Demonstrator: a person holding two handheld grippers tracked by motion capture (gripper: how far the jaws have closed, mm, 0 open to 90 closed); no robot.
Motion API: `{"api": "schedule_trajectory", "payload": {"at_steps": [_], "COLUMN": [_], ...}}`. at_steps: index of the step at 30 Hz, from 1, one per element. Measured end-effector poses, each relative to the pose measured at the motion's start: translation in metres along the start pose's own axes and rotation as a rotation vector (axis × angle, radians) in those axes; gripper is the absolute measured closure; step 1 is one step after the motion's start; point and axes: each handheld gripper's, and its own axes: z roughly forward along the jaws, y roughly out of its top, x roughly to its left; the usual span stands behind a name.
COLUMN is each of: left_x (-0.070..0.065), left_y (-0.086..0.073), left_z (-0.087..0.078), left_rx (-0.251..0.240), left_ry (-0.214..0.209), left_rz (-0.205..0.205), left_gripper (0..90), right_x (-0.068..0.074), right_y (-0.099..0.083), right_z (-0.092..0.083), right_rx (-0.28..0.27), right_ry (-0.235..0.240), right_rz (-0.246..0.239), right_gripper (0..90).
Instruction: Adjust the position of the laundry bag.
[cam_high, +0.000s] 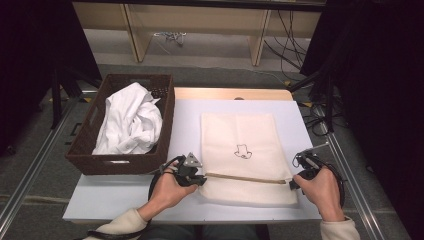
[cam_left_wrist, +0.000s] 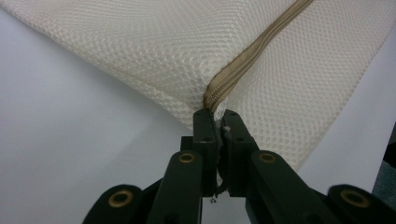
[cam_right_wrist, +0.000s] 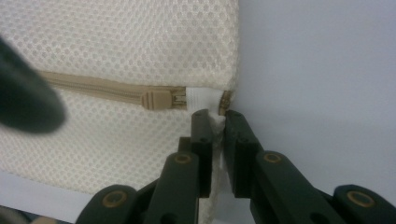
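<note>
A cream mesh pillow cover (cam_high: 239, 150) with a small black drawing lies flat on the white table (cam_high: 320, 130). A tan zipper (cam_high: 245, 178) runs across its near end. My left gripper (cam_high: 200, 179) is shut on the cover's edge at the zipper's left end (cam_left_wrist: 215, 100); the mesh (cam_left_wrist: 163, 51) spreads beyond the jaws. My right gripper (cam_high: 292, 182) is shut on the white fabric tab (cam_right_wrist: 205, 99) at the zipper's right end, right by the tan slider (cam_right_wrist: 154, 99). A hand holds each gripper.
A dark wicker basket (cam_high: 82, 150) with crumpled white cloth (cam_high: 130, 120) stands at the table's left. A wooden strip (cam_high: 230, 93) lines the far edge. Wooden shelf legs and cables sit on the floor beyond.
</note>
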Motion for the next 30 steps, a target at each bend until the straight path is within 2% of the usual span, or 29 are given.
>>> {"api": "schedule_trajectory", "payload": {"at_steps": [1,2,3,4,5,6,7,8,9,10,11,16,17,18,19,20,21,22,23,24,26,28,30], "left_x": [0.001,0.002,0.002,0.002,0.003,0.003,0.003,0.004,0.005,0.005,0.005,0.008,0.009,0.009,0.01,0.011,0.011,0.011,0.012,0.012,0.013,0.013,0.014], "left_y": [-0.001,-0.002,-0.002,-0.002,-0.003,-0.003,-0.004,-0.005,-0.005,-0.006,-0.007,-0.011,-0.012,-0.012,-0.013,-0.014,-0.014,-0.015,-0.017,-0.017,-0.018,-0.019,-0.021], "left_z": [0.0,-0.002,-0.002,-0.002,-0.003,-0.004,-0.005,-0.005,-0.006,-0.007,-0.007,-0.01,-0.011,-0.011,-0.012,-0.013,-0.014,-0.014,-0.015,-0.015,-0.016,-0.017,-0.018], "left_rx": [0.004,0.003,0.003,-0.001,0.003,-0.001,0.001,-0.002,0.008,0.003,0.007,0.003,0.004,-0.005,0.0,0.0,-0.002,0.002,0.004,-0.003,0.008,0.002,0.002], "left_ry": [-0.002,0.002,0.002,0.005,0.002,0.005,0.006,0.009,0.007,0.01,0.014,0.021,0.008,0.008,0.018,0.007,0.018,0.025,0.022,0.023,0.022,0.023,0.03], "left_rz": [0.0,-0.001,-0.001,-0.015,-0.013,-0.009,-0.016,-0.018,0.001,-0.014,-0.021,-0.029,-0.024,-0.024,-0.036,-0.026,-0.024,-0.04,-0.024,-0.033,-0.034,-0.033,-0.043], "left_gripper": [85.7,85.7,85.7,85.7,85.7,85.7,85.7,85.7,85.7,85.7,85.7,85.7,85.6,85.6,85.6,85.6,85.6,85.6,85.6,85.6,85.6,85.6,85.6], "right_x": [0.001,0.007,0.007,0.007,0.005,0.005,0.01,0.009,0.01,0.012,0.011,0.015,0.023,0.023,0.019,0.02,0.02,0.021,0.025,0.027,0.027,0.03,0.031], "right_y": [0.0,-0.001,-0.001,-0.001,0.0,0.0,0.0,0.0,-0.001,-0.001,0.0,0.0,-0.001,-0.001,0.0,0.0,0.0,0.0,0.0,0.0,0.0,0.0,0.0], "right_z": [0.001,0.001,0.001,0.0,0.0,0.0,-0.001,0.0,0.0,0.0,0.001,0.002,0.001,0.001,0.004,0.003,0.004,0.004,0.003,0.003,0.004,0.004,0.006], "right_rx": [-0.008,-0.006,-0.006,0.007,0.002,-0.011,0.016,-0.008,-0.012,-0.013,-0.003,-0.004,0.015,0.015,-0.011,0.005,0.007,0.009,0.015,0.029,0.017,0.019,0.017], "right_ry": [0.002,0.007,0.007,0.005,0.008,0.009,0.008,0.005,0.011,0.007,0.013,0.017,0.011,0.011,0.025,0.02,0.025,0.025,0.025,0.024,0.025,0.027,0.023], "right_rz": [-0.01,0.05,0.05,0.037,-0.007,-0.014,0.034,0.0,-0.007,0.006,-0.005,-0.023,0.042,0.042,-0.029,-0.031,-0.035,-0.037,0.003,0.001,-0.009,0.004,-0.015], "right_gripper": [83.9,83.9,83.9,83.9,83.9,83.9,83.9,83.9,83.8,83.8,83.8,83.7,83.7,83.7,83.7,83.7,83.6,83.6,83.6,83.6,83.6,83.6,83.6]}}
